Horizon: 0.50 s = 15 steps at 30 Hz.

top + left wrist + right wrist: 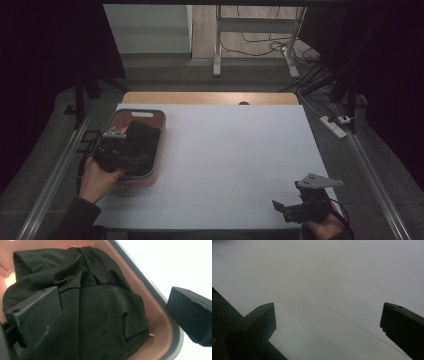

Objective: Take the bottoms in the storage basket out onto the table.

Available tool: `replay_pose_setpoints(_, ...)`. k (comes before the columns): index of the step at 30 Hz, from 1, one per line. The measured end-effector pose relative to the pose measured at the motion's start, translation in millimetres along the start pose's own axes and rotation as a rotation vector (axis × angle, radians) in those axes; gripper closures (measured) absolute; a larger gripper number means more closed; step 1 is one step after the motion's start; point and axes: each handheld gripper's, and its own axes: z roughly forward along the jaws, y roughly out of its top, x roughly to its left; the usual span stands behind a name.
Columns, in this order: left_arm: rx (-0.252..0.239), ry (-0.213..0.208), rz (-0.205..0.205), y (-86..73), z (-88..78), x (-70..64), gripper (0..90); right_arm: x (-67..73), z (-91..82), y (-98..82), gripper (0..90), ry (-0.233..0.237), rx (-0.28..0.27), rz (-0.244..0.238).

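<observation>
Item: crumpled black fabric garment (100,305) in a pink plastic basket with grey rim (160,322).

Left gripper (127,145) hangs over the basket, jaws wide, cloth directly ahead between them, apparently placed for a grab. Garment matte, loosely folded, heaped. Right gripper (287,210) idle, jaws wide, bare white table (332,285) ahead.

The high view was dim, with black corners and sides; the brightest part was the floor (240,30) at the top. The white counter (235,150) looked grey there. In the left gripper view it was overexposed, and the near fingers (35,315) were soft.
</observation>
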Motion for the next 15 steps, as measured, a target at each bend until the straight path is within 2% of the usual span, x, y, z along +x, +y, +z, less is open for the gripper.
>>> replay_pose_setpoints(6,0.020,-0.016,0.002,7.9,8.5,7.7,0.0,0.3,0.2,0.0,0.3,0.002,0.002,-0.001)
replay_pose_setpoints(10,0.028,0.023,0.019,11.2,15.2,12.2,0.0,0.4,0.4,0.0,0.3,0.002,0.003,-0.002)
replay_pose_setpoints(15,0.037,0.030,0.013,14.3,23.1,20.1,0.0,0.5,0.6,0.1,0.3,0.000,0.005,-0.005)
